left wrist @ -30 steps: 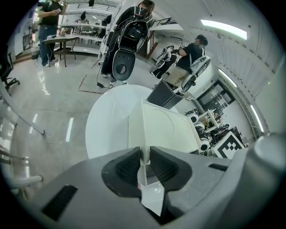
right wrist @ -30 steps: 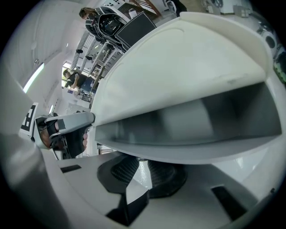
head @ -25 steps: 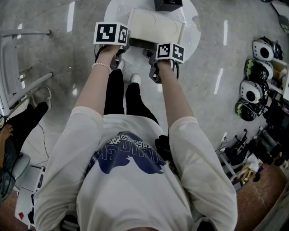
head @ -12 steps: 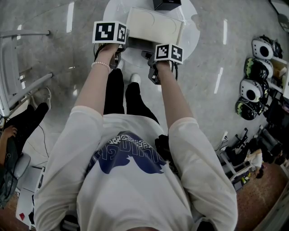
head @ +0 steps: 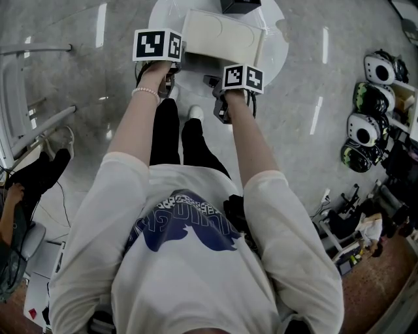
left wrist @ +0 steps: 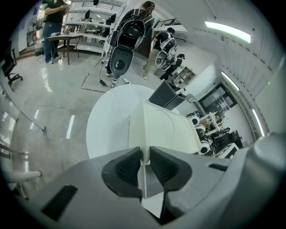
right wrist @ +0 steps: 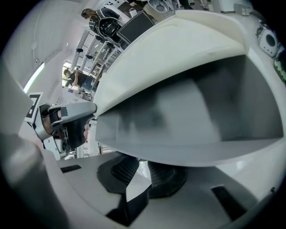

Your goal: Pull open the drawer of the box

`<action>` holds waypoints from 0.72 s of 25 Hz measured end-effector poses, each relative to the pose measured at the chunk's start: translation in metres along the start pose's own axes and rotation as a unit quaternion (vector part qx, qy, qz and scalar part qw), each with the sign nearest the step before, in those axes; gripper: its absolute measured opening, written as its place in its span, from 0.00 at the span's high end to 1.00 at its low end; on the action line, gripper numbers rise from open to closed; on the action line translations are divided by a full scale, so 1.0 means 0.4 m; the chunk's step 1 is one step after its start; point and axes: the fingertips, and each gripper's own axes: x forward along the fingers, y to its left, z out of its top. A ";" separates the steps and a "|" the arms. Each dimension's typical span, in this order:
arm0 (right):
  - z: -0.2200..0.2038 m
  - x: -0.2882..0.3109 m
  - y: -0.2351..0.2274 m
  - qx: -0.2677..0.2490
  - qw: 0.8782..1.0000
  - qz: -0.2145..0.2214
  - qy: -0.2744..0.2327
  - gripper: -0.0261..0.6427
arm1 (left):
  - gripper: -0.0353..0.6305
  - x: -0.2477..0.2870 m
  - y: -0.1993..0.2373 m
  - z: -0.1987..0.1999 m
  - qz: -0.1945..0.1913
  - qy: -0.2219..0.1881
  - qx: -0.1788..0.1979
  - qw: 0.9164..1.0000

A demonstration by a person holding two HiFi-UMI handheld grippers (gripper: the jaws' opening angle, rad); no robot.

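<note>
A white box (head: 223, 34) stands on a round white table (head: 277, 49). Its drawer (head: 199, 65) juts out toward the person, and the grey inside (right wrist: 187, 116) shows in the right gripper view. My right gripper (right wrist: 142, 169) is shut on the lower lip of the drawer's front. Seen from the head view, the right gripper (head: 217, 78) sits at the drawer's right front. My left gripper (left wrist: 144, 161) is shut on the box's near left corner edge (left wrist: 144, 134). In the head view the left gripper (head: 175, 62) is beside the box's left side.
A black case (head: 240, 5) sits on the table behind the box. The person's legs and shoes (head: 194, 114) are just below the table edge. Helmets on a rack (head: 369, 107) stand at the right, and a metal frame (head: 26, 98) at the left.
The right gripper has edged slightly toward the person and leftward, still clamped on the drawer front. The left gripper has stayed on the box corner.
</note>
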 end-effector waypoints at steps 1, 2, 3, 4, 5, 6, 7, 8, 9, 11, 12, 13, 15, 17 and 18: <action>-0.001 -0.001 0.002 0.001 1.000 0.000 0.000 0.88 | 0.84 -0.002 0.000 0.000 0.001 0.000 -0.001 1.000; -0.001 -0.001 0.003 0.001 1.000 0.000 -0.001 0.88 | 0.84 -0.003 0.000 0.000 0.001 -0.001 -0.001 1.000; -0.001 -0.001 0.003 0.002 1.000 0.001 -0.002 0.88 | 0.84 -0.004 0.000 0.000 0.002 -0.001 -0.002 1.000; -0.001 -0.001 0.002 0.002 1.000 0.000 -0.002 0.88 | 0.84 -0.004 0.000 0.000 0.001 -0.001 -0.003 1.000; -0.001 -0.001 0.002 0.003 1.000 0.000 -0.002 0.88 | 0.84 -0.003 0.000 0.001 0.001 -0.001 -0.003 1.000; -0.001 -0.001 0.001 0.003 1.000 -0.001 -0.002 0.88 | 0.84 -0.002 0.000 0.000 0.001 -0.001 -0.004 1.000; -0.001 0.000 0.000 0.003 1.000 -0.001 -0.003 0.88 | 0.84 -0.001 0.001 0.000 0.000 -0.002 -0.005 1.000; -0.001 0.000 -0.002 0.004 1.000 -0.001 -0.003 0.88 | 0.84 0.001 0.001 0.000 0.000 -0.002 -0.006 1.000; -0.001 0.001 -0.004 0.005 1.000 -0.002 -0.003 0.88 | 0.84 0.003 0.001 -0.001 0.000 -0.002 -0.007 1.000; 0.000 0.003 -0.007 0.005 1.000 -0.003 -0.004 0.88 | 0.84 0.007 0.002 -0.001 0.001 -0.001 -0.008 1.000; 0.000 0.003 -0.008 0.005 1.000 -0.004 -0.004 0.88 | 0.84 0.009 0.002 -0.001 0.001 -0.001 -0.008 1.000; 0.000 0.004 -0.008 0.005 1.000 -0.004 -0.005 0.88 | 0.84 0.009 0.003 -0.001 0.000 -0.001 -0.009 1.000; 0.000 0.004 -0.008 0.006 1.000 -0.005 -0.006 0.88 | 0.84 0.009 0.003 -0.001 0.000 -0.001 -0.010 1.000; -0.001 0.004 -0.008 0.006 1.000 -0.006 -0.007 0.88 | 0.84 0.008 0.004 -0.002 0.001 -0.002 -0.011 1.000; -0.001 0.004 -0.008 0.006 1.000 -0.006 -0.007 0.88 | 0.84 0.008 0.004 -0.002 0.001 -0.002 -0.012 1.000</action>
